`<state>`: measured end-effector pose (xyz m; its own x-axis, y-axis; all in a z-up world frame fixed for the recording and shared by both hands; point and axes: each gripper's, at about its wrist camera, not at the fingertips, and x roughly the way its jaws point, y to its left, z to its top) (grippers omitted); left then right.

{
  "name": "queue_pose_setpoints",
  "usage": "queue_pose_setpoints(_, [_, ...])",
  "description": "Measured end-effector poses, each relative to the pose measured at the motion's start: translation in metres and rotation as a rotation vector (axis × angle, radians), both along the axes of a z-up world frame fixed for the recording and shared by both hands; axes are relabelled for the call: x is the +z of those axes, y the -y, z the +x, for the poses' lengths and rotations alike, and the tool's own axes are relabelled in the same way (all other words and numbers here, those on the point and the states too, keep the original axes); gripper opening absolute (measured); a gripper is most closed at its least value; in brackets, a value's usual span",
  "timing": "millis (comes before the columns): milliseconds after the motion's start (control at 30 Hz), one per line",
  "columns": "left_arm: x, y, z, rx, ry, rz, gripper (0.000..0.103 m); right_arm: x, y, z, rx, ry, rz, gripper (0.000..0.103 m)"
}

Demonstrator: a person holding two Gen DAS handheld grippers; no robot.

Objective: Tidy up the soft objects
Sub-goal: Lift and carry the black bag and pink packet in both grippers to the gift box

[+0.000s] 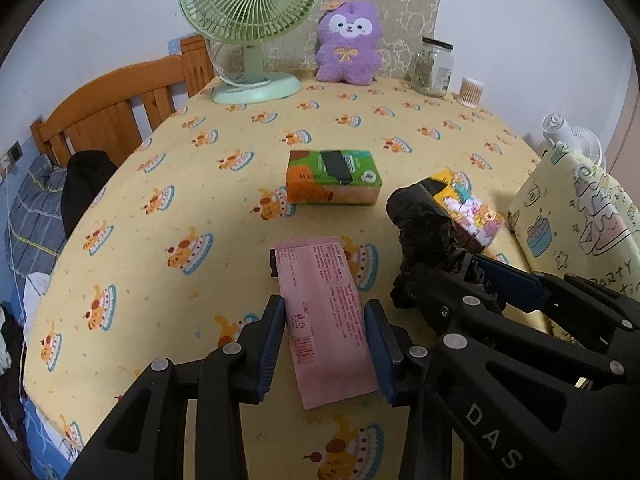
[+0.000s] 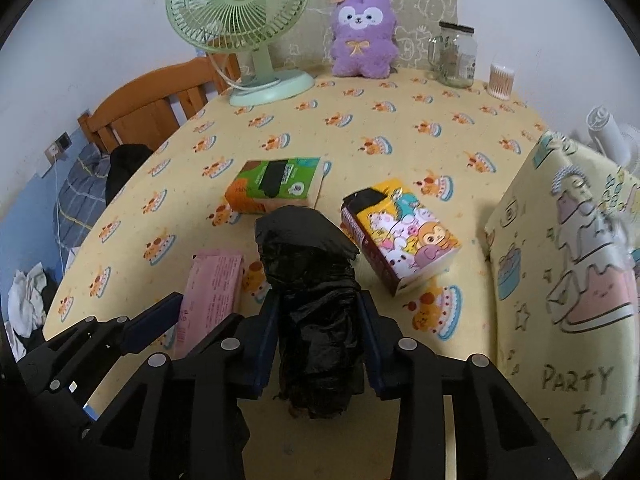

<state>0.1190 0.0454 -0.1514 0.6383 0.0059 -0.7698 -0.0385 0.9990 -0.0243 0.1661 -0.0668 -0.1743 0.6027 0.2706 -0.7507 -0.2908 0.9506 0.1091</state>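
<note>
left tongs [image 1: 326, 344] clamp the pink packet [image 1: 326, 320] (lying on tablecloth [image 1: 240, 184]).

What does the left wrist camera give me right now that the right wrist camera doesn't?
Left wrist only: the full pink pack lying between the left gripper fingers, barcode visible.

Right wrist only: the whole cartoon tissue pack, unobstructed, and the black plastic bundle head-on between the right gripper fingers.

Both: the green-and-orange tissue pack, purple plush, green fan, glass jar, cotton swab tub and yellow patterned tablecloth.
</note>
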Motion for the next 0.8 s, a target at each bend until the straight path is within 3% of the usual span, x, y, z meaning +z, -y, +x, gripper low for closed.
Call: queue_pose_setpoints(800, [0.07, 0.002, -0.022, 0.003, 0.161, 0.019, 0.041, 0.074, 0.006, -0.029, -0.018, 0.168, 0.004, 0.04])
